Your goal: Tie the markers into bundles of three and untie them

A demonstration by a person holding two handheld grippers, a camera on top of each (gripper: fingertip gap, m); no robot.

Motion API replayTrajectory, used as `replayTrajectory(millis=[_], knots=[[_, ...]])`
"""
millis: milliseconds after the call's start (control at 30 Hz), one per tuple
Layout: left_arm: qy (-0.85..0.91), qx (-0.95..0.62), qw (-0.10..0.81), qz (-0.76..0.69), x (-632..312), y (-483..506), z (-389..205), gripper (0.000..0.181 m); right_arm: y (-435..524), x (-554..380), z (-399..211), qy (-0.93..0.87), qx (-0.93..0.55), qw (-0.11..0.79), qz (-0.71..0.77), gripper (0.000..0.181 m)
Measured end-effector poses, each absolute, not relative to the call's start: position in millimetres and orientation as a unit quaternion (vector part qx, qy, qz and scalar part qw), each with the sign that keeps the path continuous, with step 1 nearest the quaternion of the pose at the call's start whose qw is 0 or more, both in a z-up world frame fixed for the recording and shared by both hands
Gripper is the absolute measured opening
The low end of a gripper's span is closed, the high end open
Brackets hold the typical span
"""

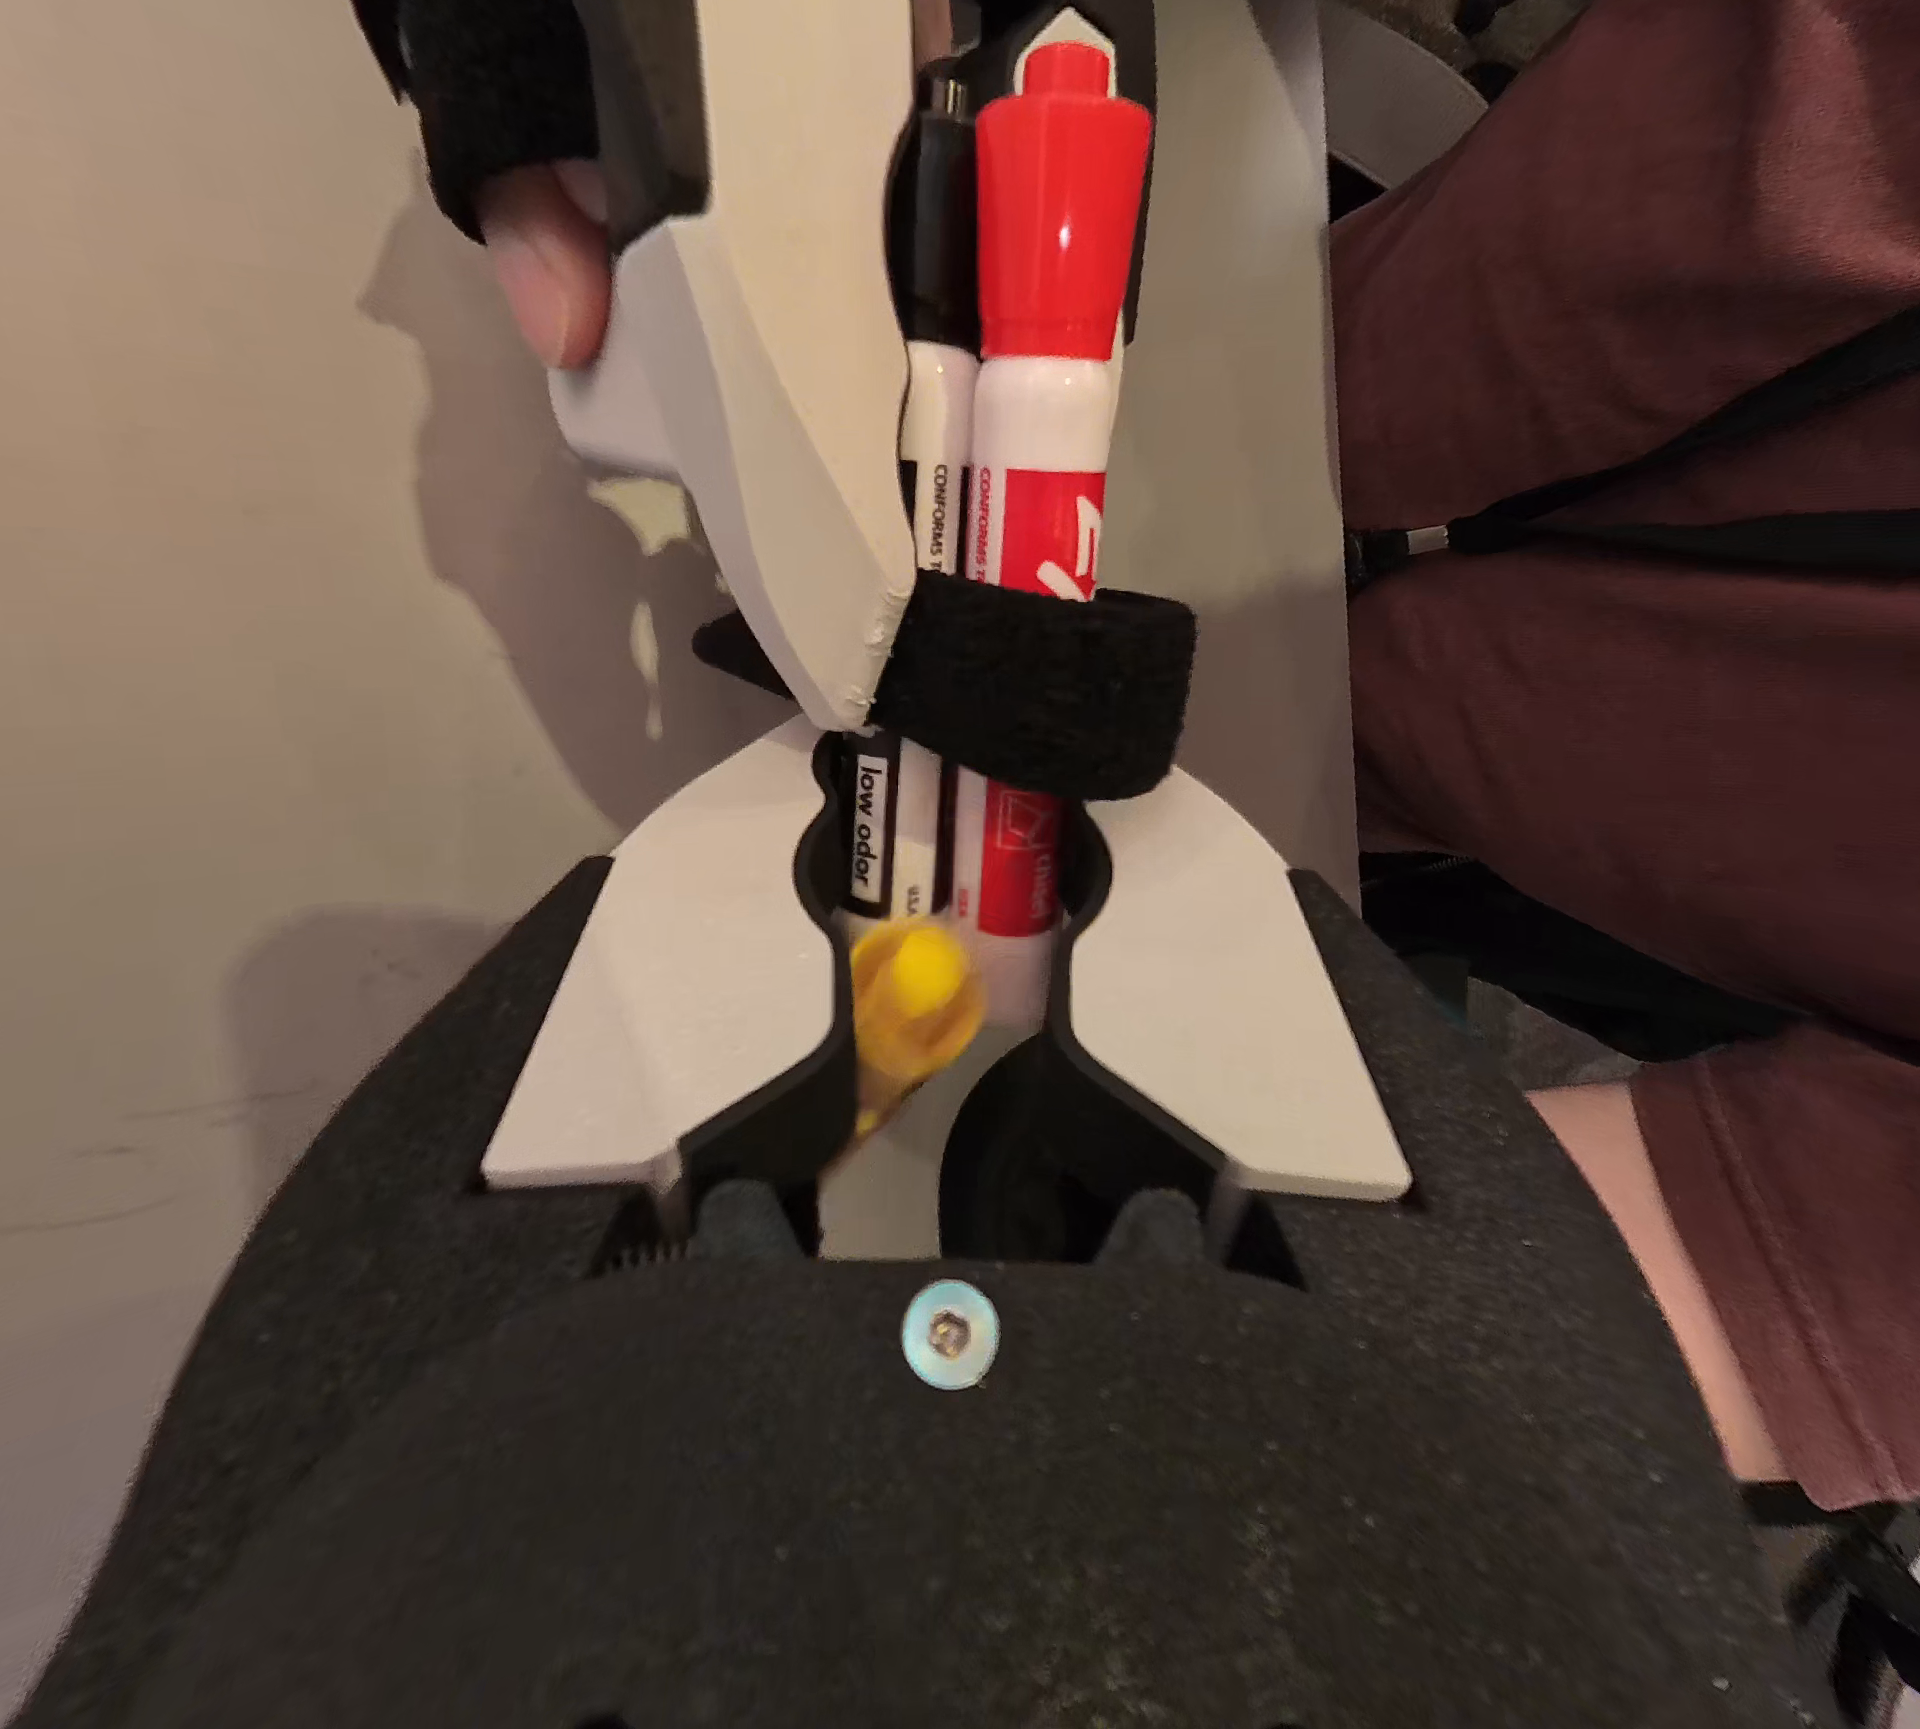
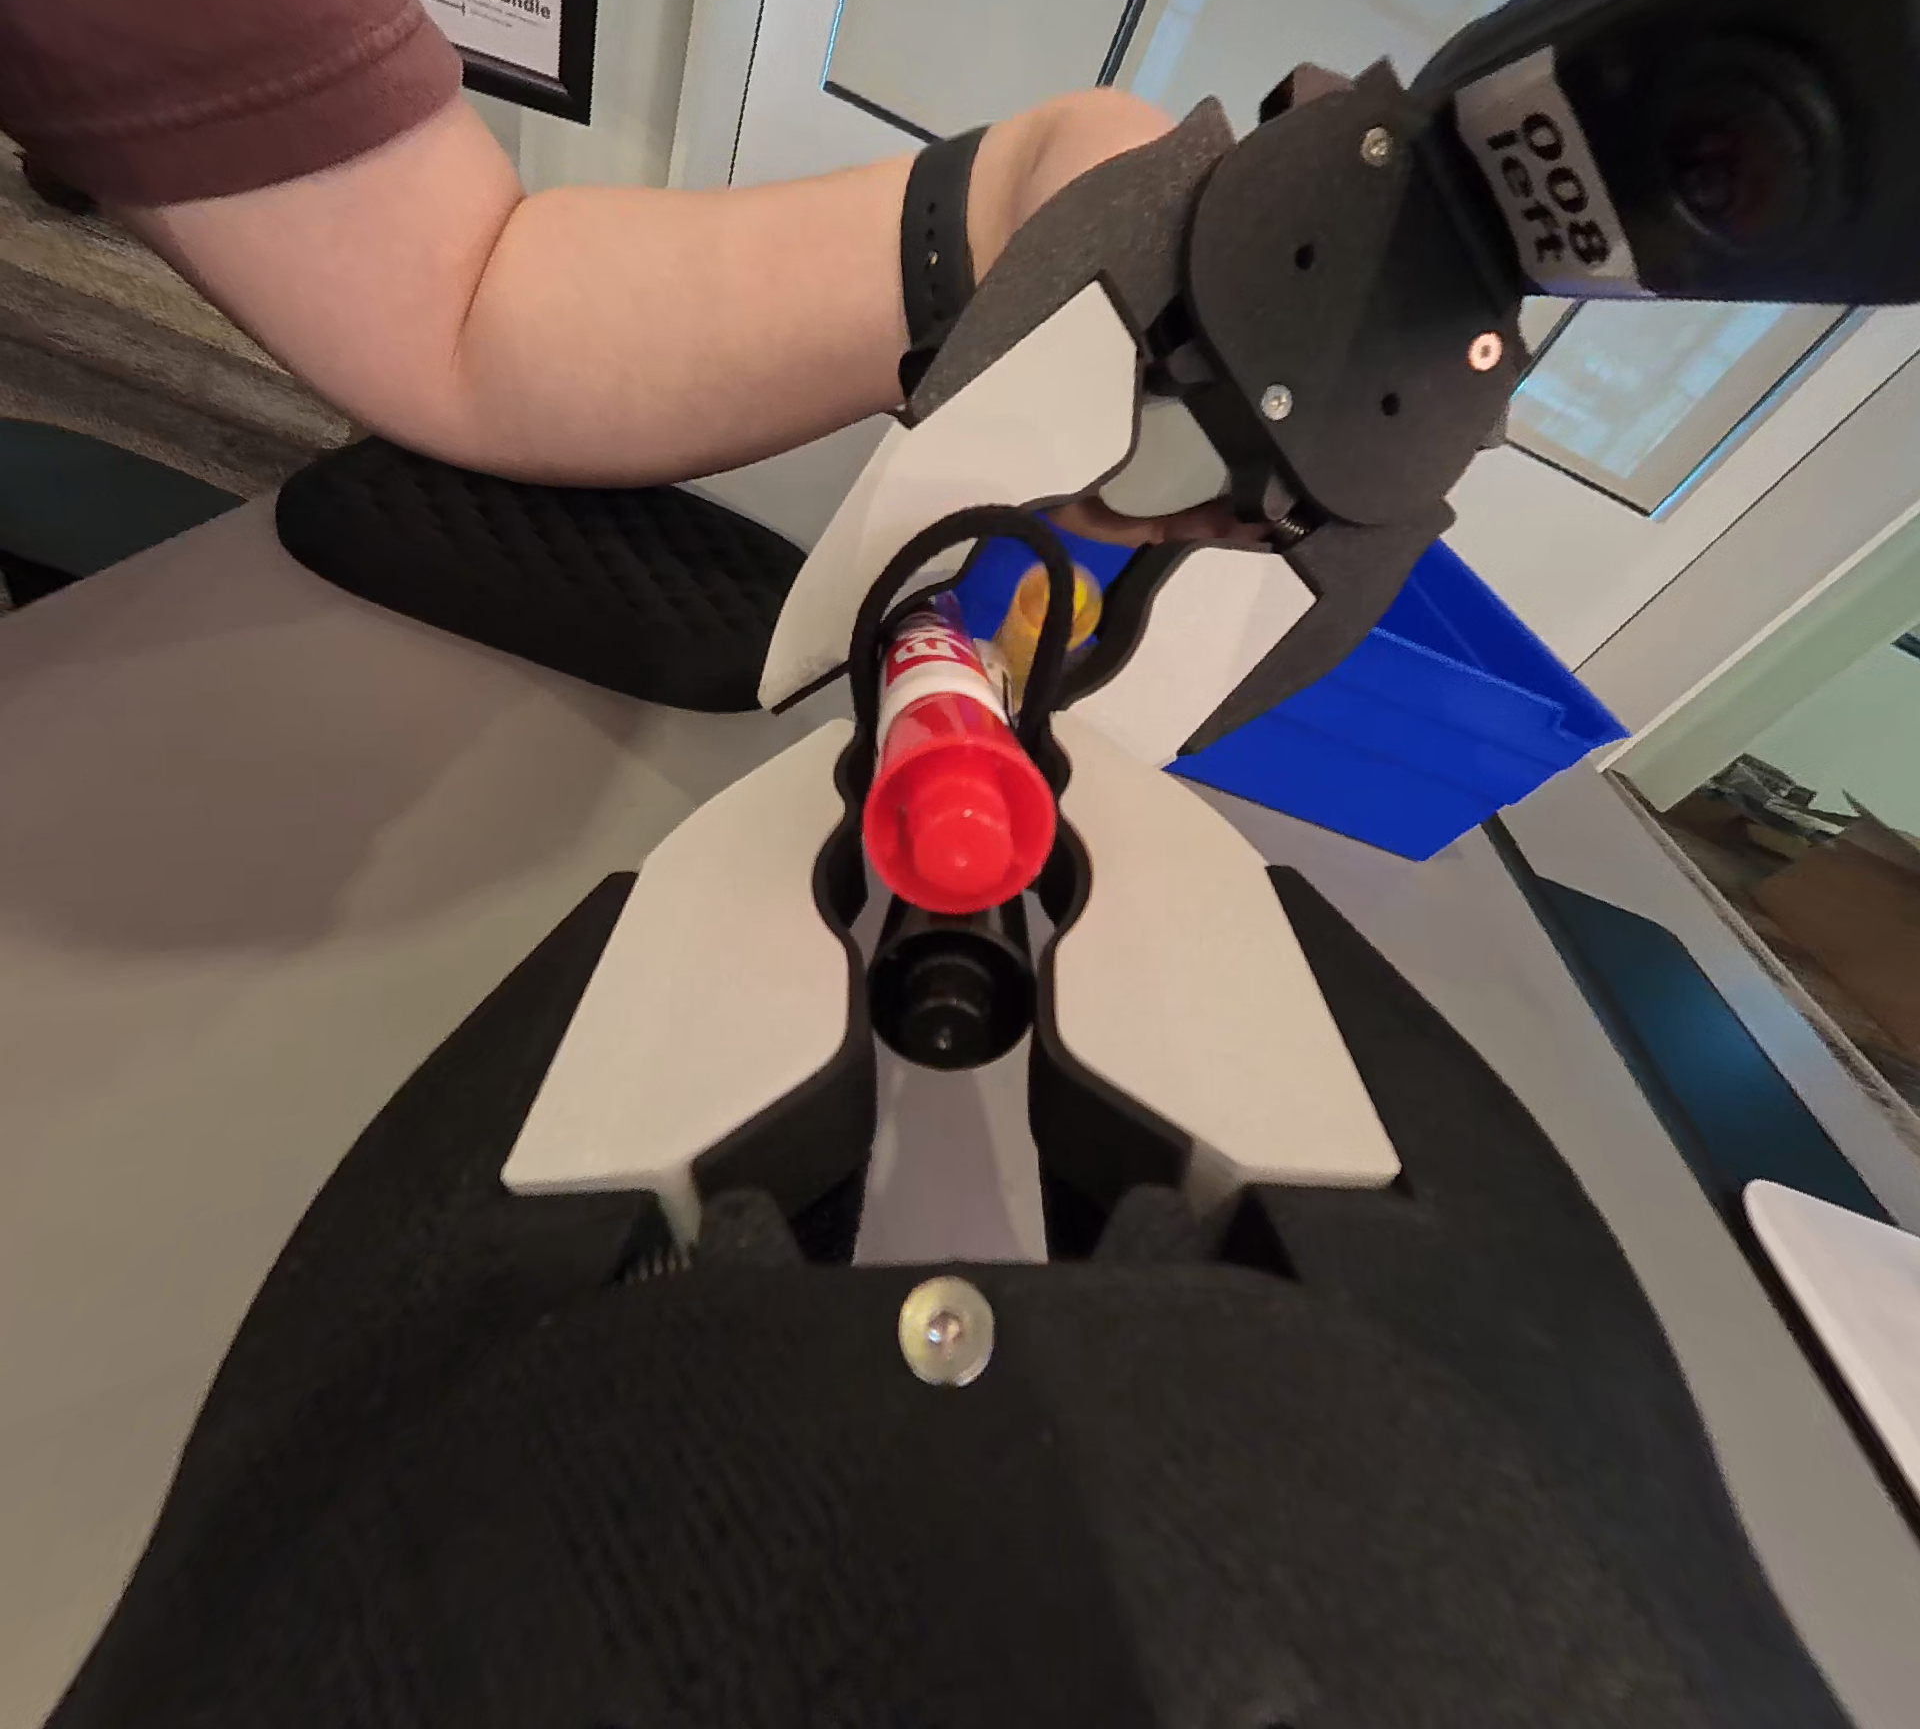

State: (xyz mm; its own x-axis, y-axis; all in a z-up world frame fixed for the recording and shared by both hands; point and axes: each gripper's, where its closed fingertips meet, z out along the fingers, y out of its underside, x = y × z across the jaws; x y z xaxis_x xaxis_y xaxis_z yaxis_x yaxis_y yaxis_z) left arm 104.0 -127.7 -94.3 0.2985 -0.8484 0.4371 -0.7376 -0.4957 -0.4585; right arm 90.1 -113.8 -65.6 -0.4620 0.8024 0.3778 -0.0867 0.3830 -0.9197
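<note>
Both claws pinch the markers (image 1: 1023, 453): left claw (image 1: 951, 848) at the tails, right claw (image 2: 951, 806) at the caps; strap (image 1: 1034, 692) around them. Blue bin (image 2: 1392, 734) on the desk (image 2: 260, 744), contents hidden.

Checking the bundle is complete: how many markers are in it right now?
3. The red marker lies on top, the black marker right beside it, and the yellow marker is tucked underneath, mostly hidden. A black strap wraps them; more could be hidden behind.
</note>
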Motion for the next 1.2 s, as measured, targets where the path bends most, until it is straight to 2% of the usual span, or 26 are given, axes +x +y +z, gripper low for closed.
replayTrajectory(millis=[100, 267, 733, 900, 1200], knots=[[0.492, -0.808, 0.065, -0.317, 103, -131, -100, 0.038, -117, 90, -71, -0.693, -0.236, 0.463, 0.499, 0.031], [0.508, -0.805, 0.04, -0.303, 98, -140, -106, 0.038, -125, 88, -82, -0.73, -0.197, 0.498, 0.423, 0.031], [0.52, -0.792, 0.059, -0.316, 101, -140, -98, 0.037, -123, 90, -74, -0.738, -0.15, 0.566, 0.334, 0.03], [0.532, -0.784, 0.065, -0.314, 102, -143, -95, 0.037, -121, 92, -76, -0.746, -0.098, 0.609, 0.252, 0.028], [0.53, -0.784, 0.072, -0.314, 103, -141, -93, 0.036, -120, 93, -72, -0.736, -0.088, 0.623, 0.25, 0.031]])
